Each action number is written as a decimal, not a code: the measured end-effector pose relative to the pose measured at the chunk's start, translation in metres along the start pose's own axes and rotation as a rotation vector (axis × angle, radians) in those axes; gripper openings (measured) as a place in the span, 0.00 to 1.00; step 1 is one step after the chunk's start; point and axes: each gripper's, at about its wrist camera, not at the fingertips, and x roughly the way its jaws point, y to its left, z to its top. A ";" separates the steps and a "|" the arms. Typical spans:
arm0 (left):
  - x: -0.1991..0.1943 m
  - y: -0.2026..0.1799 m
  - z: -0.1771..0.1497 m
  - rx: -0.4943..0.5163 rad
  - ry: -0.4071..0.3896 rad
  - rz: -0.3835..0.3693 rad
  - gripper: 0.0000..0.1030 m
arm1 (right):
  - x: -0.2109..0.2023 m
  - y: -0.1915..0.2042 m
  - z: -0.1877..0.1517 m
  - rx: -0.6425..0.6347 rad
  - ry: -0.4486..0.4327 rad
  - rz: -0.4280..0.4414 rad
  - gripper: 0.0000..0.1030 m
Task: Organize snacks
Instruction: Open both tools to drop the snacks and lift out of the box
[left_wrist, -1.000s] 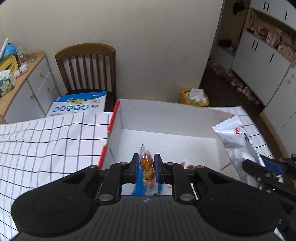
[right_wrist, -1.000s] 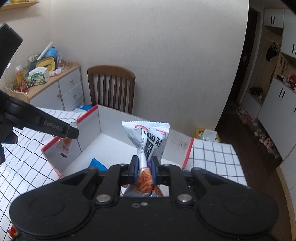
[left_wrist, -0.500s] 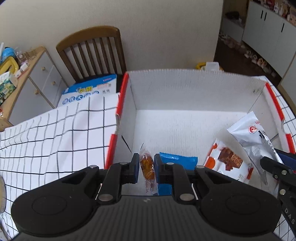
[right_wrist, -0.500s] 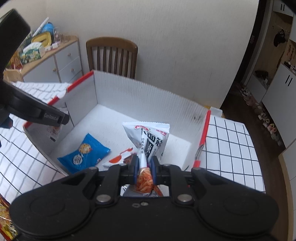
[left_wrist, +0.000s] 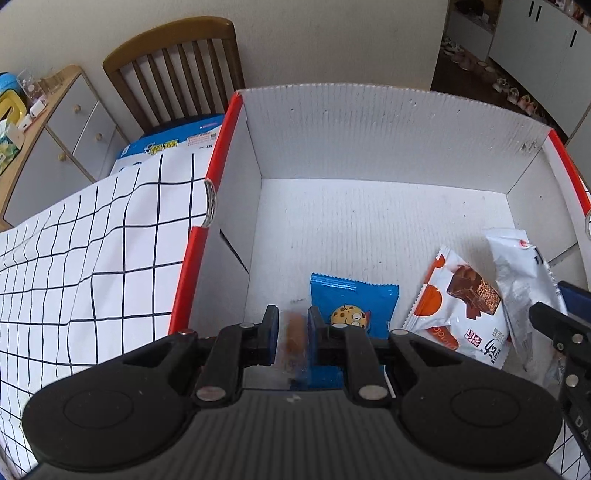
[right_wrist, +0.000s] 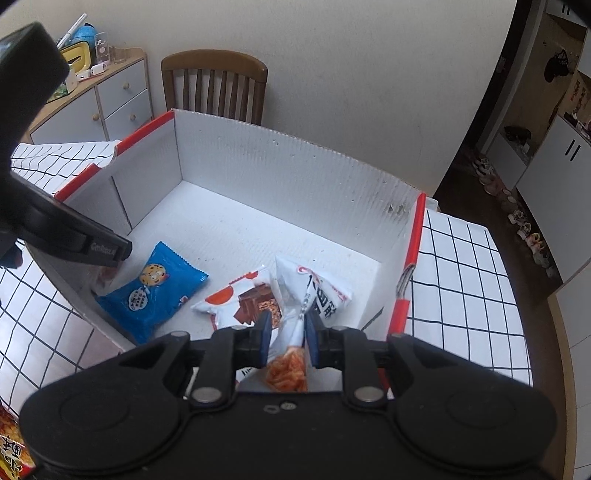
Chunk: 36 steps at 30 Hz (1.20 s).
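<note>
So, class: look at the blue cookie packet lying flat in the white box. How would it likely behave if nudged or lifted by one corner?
The blue cookie packet looks like thin, glossy film, so it would probably slide easily across the white box floor. Lying flat and slightly puffed, it is likely light and unlikely to roll. Lifted by a corner, it may droop, and any cookies inside could crack.

Table w/ checked cloth (left_wrist: 110, 258) carries white, red-edged box (left_wrist: 369, 129); snack pack (right_wrist: 11, 443) at corner.
</note>
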 end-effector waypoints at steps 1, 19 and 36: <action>0.001 0.000 -0.001 0.002 0.002 0.003 0.16 | 0.000 0.000 0.000 -0.001 0.001 -0.006 0.21; -0.046 0.008 -0.015 -0.065 -0.068 -0.095 0.16 | -0.043 -0.013 -0.002 0.079 -0.068 0.050 0.40; -0.110 0.017 -0.047 -0.098 -0.158 -0.161 0.16 | -0.096 -0.014 -0.012 0.108 -0.147 0.101 0.64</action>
